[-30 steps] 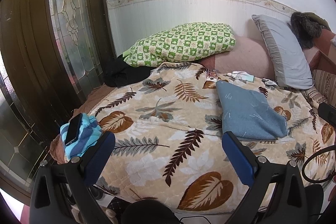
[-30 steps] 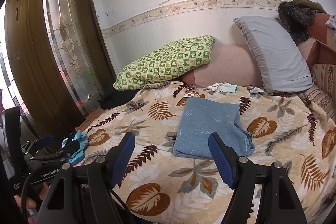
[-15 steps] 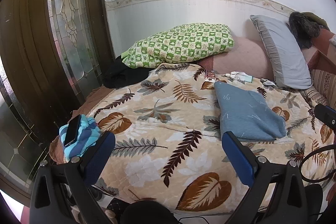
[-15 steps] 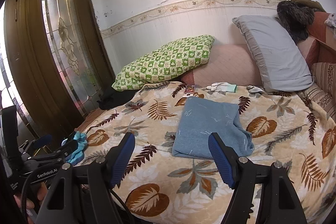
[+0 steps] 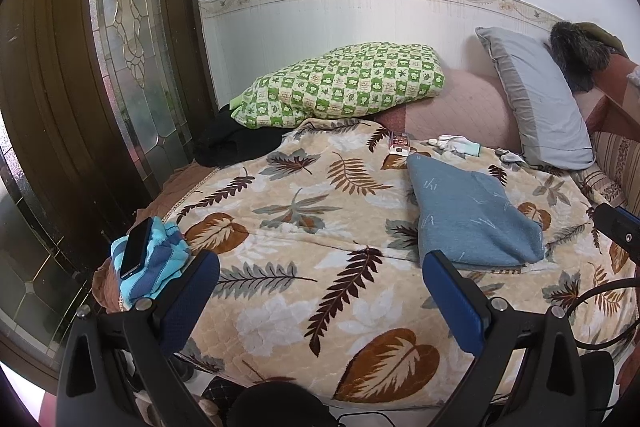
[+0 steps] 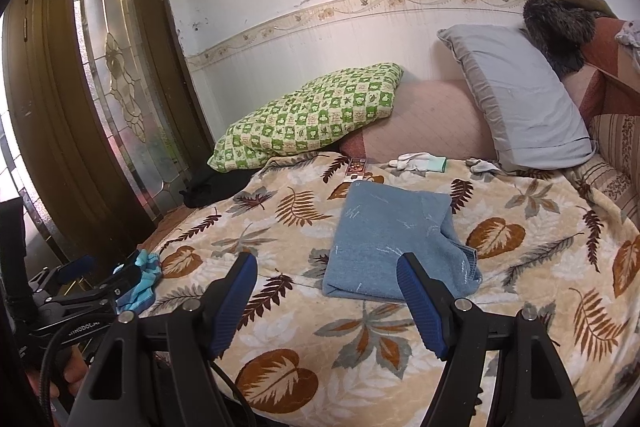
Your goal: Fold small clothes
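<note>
Currently the blue garment (image 6: 394, 243) lies folded flat on the leaf-print blanket (image 6: 520, 267) of the bed, presumably placed mid-bed to leave working room on every side. The right tool (image 6: 326, 301), at lower centre of its frame, has its fingers apart and empty; the garment sits just beyond them, slightly right. The left tool (image 5: 318, 301), likewise spread with nothing between its fingers, has the garment at centre right of its frame, past its right-hand finger.
</note>
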The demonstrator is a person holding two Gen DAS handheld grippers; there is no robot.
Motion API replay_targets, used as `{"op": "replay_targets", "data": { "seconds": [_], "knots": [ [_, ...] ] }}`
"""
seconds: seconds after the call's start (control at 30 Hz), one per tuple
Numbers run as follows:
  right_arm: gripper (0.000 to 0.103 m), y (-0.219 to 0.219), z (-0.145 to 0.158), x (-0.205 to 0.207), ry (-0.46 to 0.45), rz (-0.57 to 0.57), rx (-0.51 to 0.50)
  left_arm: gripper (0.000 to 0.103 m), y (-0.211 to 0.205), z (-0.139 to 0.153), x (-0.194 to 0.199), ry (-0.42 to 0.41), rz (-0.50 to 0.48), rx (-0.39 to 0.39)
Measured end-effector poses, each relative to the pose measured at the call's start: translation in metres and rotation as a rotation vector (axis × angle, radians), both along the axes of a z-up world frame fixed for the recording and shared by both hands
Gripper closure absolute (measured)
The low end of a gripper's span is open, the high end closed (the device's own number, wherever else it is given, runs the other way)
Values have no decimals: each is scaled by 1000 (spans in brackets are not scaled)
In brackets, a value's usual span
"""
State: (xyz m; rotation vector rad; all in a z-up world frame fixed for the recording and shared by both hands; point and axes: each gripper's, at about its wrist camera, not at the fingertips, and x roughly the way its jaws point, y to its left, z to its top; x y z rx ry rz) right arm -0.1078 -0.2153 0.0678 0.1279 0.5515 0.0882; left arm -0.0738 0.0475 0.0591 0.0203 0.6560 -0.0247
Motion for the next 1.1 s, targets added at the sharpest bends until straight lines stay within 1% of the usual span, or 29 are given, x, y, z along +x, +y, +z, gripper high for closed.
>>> {"op": "replay_targets", "data": {
  "seconds": [0.6,0.87,1.1],
  "knots": [
    [28,-3,-2,-1,-5,-4,10,2,-6,-1,-1,-7,-13,-4],
    [28,-2,-1,-2,-6,-3,6,2,-3,5,-6,-20,-15,-11],
    [28,5,9,-5,-22,5,-10,2,4,10,-10,-34,-16,-25]
  ]
}}
